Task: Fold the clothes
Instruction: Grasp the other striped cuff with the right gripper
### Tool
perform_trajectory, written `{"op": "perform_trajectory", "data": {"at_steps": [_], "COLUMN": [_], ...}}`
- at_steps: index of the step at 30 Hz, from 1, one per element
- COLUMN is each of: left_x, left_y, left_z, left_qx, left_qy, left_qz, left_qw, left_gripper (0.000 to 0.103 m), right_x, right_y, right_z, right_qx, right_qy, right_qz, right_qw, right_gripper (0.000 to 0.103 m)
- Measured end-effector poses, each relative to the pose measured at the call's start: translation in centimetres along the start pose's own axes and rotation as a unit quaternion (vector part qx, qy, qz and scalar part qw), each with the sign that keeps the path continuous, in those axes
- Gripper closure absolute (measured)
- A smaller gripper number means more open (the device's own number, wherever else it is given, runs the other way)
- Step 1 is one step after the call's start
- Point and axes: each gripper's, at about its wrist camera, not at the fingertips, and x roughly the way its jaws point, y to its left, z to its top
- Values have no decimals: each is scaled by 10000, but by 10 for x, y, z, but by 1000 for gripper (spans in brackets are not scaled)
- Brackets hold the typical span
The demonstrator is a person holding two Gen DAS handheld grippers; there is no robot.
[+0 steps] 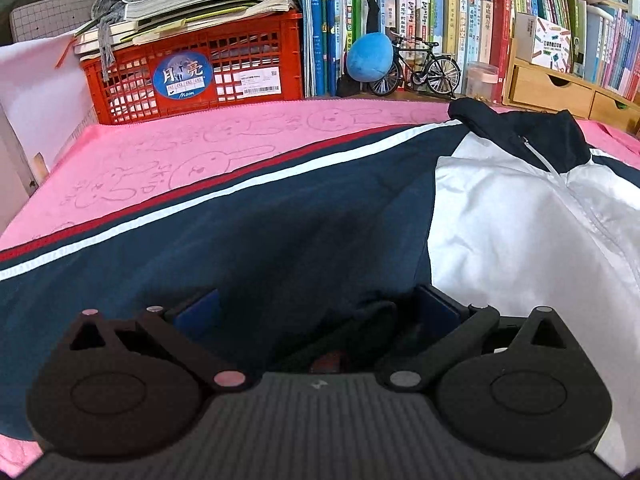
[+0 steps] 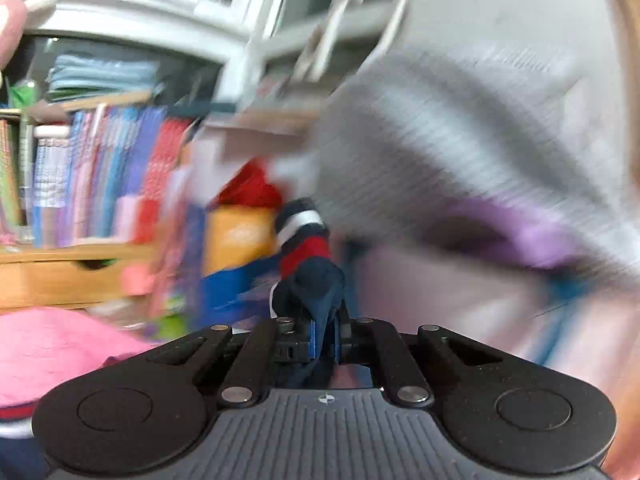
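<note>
Presently, item: one navy, white and red zip-front track jacket (image 1: 500, 216) of thin, smooth woven fabric, lying flat and front-up on a pink towel embossed with rabbit outlines (image 1: 168, 160) that covers the work surface; its dark collar (image 1: 520, 128) points toward the bookshelf, and one navy sleeve with red and white stripes (image 1: 240, 200) stretches out along the towel. Handling, as judged: light, limp and somewhat slippery; it drapes rather than holds shape, so it should be taken at hems, cuffs or seam edges, where several layers give the pads something to bite. Left gripper (image 1: 316, 312): jaws spread wide, hovering just over the navy fabric near the seam with the white chest panel, nothing between the blue pads (image 1: 200, 312). Right gripper (image 2: 324, 332): jaws pressed together, pinching a bunched fold of navy cloth whose end shows the red and white striped band (image 2: 304, 236), probably the other sleeve's cuff end, raised off the towel; that view is heavily blurred. Surroundings: red plastic crate with a round blue sticker (image 1: 192, 72), blue plush ball (image 1: 370, 58), black model bicycle (image 1: 424, 68), all well apart from the garment. Caution: a single-layer pinch may slip.
</note>
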Motion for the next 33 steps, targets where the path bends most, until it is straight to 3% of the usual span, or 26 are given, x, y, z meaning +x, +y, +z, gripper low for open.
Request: {"op": "perform_trajectory", "data": {"at_steps": [2, 4, 6, 8, 9, 11, 14, 16, 19, 22, 24, 29, 31, 33], "left_x": [0, -1, -3, -12, -20, -37, -59, -66, -60, -41, -28, -34, -36, -37], "left_y": [0, -2, -7, -10, -10, -7, -6, -17, -47, -71, -74, -57, -51, -45], "left_z": [0, 2, 6, 12, 13, 20, 36, 47, 51, 36, 23, -2, -9, -11], "left_qx": [-18, 28, 214, 497, 586, 615, 570, 628, 932, 1384, 1528, 1437, 1433, 1367], "left_qy": [-7, 21, 109, 114, 34, -199, -602, -814, -740, -415, -189, -475, -597, -658], "left_qz": [5, 65, 186, 455, 571, 571, 399, 203, -245, -244, -59, -91, -138, -219], "left_qw": [10000, 10000, 9995, 9977, 9966, 9963, 9958, 9945, 9926, 9892, 9881, 9884, 9878, 9882], "left_gripper": [0, 0, 0, 3, 3, 4, 4, 3, 3, 4, 2, 0, 0, 0], "right_x": [2, 13, 26, 23, 16, -7, -51, -74, -115, -149, -170, -241, -256, -255], "right_y": [-9, -12, -13, -16, -15, -9, 22, 58, 128, 208, 260, 329, 354, 384], "right_z": [-13, -31, -48, -55, -53, -42, -14, -1, 6, -5, -15, -27, -23, -20], "right_qx": [-306, -556, -652, -569, -517, -494, -602, -743, -1007, -1417, -1772, -2218, -2412, -2496], "right_qy": [391, 1033, 1751, 1992, 1950, 1679, 1096, 906, 943, 1267, 1433, 1376, 1291, 1077], "right_qz": [157, 205, 124, -74, -158, -152, 1019, 1968, 3438, 4635, 5179, 6314, 6489, 6406], "right_qw": [9986, 9929, 9823, 9783, 9793, 9844, 9869, 9734, 9288, 8655, 8245, 7303, 7100, 7181], "right_gripper": [92, 79, 57, 51, 43, 39, 39, 39, 40, 42, 44, 49, 51, 52]}}
